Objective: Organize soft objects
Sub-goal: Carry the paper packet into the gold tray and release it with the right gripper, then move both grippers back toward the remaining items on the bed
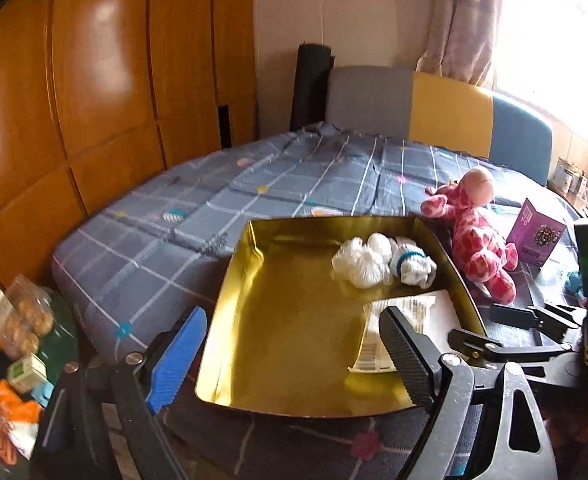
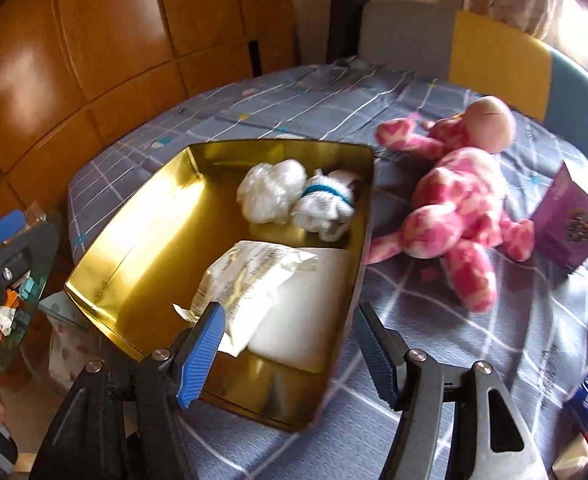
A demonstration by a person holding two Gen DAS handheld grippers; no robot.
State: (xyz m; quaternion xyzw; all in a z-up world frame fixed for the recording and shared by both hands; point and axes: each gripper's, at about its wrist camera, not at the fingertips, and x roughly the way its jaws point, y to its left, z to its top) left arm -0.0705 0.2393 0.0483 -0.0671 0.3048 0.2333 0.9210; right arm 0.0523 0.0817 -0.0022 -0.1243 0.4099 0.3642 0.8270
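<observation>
**Grippers wide apart over a half-filled gold tin**

Bedspread (image 1: 221, 208), grey-blue with a pale check, fills the ground ahead of both pairs of fingers and runs back to a padded headboard (image 1: 446, 108) in grey, yellow and blue. Beyond the left fingertips stands a glossy wooden wardrobe (image 1: 93, 80).

The gold tin (image 1: 285, 320) lies on the bedspread straight ahead of the left gripper (image 1: 289, 356), whose blue and black fingers stand far apart with nothing between them; the tin's near rim runs between them. The right gripper (image 2: 289, 348) is likewise spread wide and empty, its left finger over the tin's near corner and its right finger just outside the tin wall (image 2: 358, 248).

The pink toy giraffe (image 2: 454, 208) sprawls on the bedspread outside the tin, ahead and to the right of the right fingers, close beside the tin's right wall. Further right of it a purple box (image 2: 574, 228) stands tilted.

Inside the tin, nearest the right gripper's left finger, a white plastic packet (image 2: 245, 284) lies on a flat white pad (image 2: 310, 320). At the far right corner sit a white fluffy ball (image 2: 271, 192) and, touching it, a white knitted bundle with a teal band (image 2: 326, 200) that may be rolled socks; motion blur hides the detail.
</observation>
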